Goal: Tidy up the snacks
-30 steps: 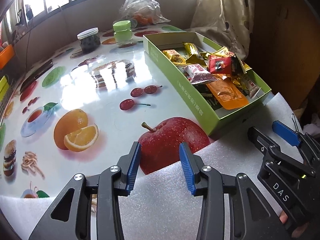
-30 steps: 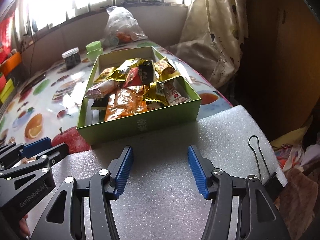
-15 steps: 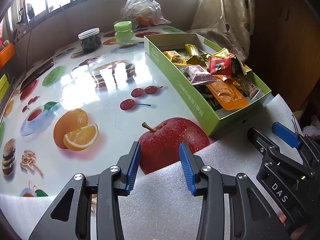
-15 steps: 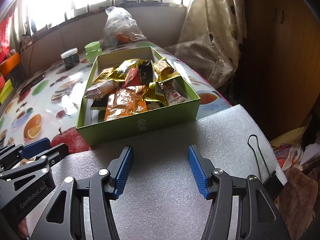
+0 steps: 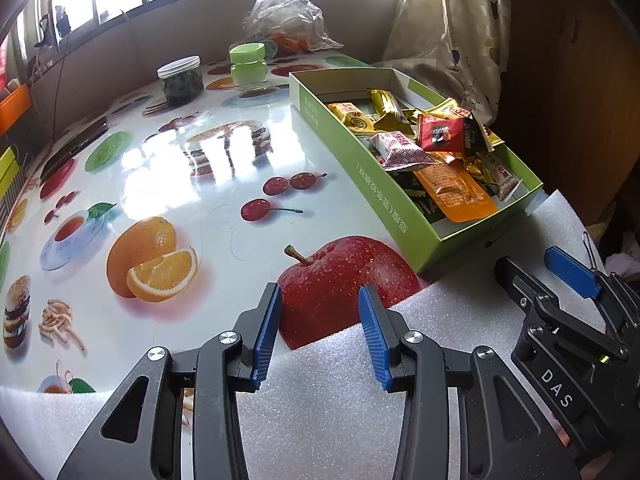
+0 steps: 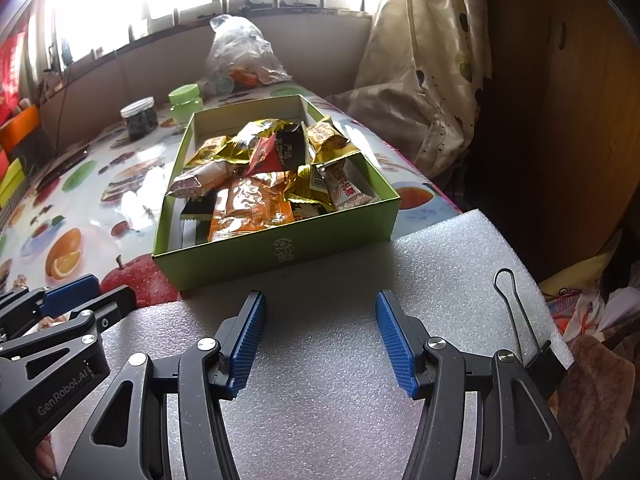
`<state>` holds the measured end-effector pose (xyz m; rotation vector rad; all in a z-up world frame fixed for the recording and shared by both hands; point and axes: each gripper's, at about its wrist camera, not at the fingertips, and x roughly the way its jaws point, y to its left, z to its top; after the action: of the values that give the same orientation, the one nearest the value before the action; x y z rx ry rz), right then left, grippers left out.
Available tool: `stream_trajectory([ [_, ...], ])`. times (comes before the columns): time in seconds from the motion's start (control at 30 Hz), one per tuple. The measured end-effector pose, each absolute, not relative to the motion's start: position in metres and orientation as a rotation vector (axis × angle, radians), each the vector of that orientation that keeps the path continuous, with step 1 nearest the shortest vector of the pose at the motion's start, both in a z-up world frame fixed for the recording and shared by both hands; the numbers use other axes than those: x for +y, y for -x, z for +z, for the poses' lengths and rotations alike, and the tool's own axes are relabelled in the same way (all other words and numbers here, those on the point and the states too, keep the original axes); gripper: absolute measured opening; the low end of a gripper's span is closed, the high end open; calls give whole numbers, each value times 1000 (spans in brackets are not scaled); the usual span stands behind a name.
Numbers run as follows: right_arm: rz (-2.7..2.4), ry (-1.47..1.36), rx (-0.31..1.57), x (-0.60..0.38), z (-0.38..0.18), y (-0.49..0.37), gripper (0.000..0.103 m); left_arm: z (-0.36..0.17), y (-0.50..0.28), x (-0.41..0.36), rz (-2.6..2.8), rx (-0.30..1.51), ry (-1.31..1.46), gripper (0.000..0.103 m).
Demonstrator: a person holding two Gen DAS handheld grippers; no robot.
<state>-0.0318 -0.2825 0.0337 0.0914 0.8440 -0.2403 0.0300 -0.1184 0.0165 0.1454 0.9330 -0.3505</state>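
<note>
Two grippers hover over my white foam sheet, left gripper and right gripper both with jaws spread and holding nothing. I see the green snack box straddling foam edge and fruit-print tablecloth, its long axis running away toward the window. Packets pile inside; an orange sachet covers lower ones, whose labels I cannot read.
</note>
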Motion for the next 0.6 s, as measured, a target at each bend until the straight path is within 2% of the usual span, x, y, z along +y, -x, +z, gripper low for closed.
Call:
stream_trajectory([
  [0.6, -245, -89, 841, -283, 35, 32, 57, 16, -33, -118, -351, 924, -144, 42],
])
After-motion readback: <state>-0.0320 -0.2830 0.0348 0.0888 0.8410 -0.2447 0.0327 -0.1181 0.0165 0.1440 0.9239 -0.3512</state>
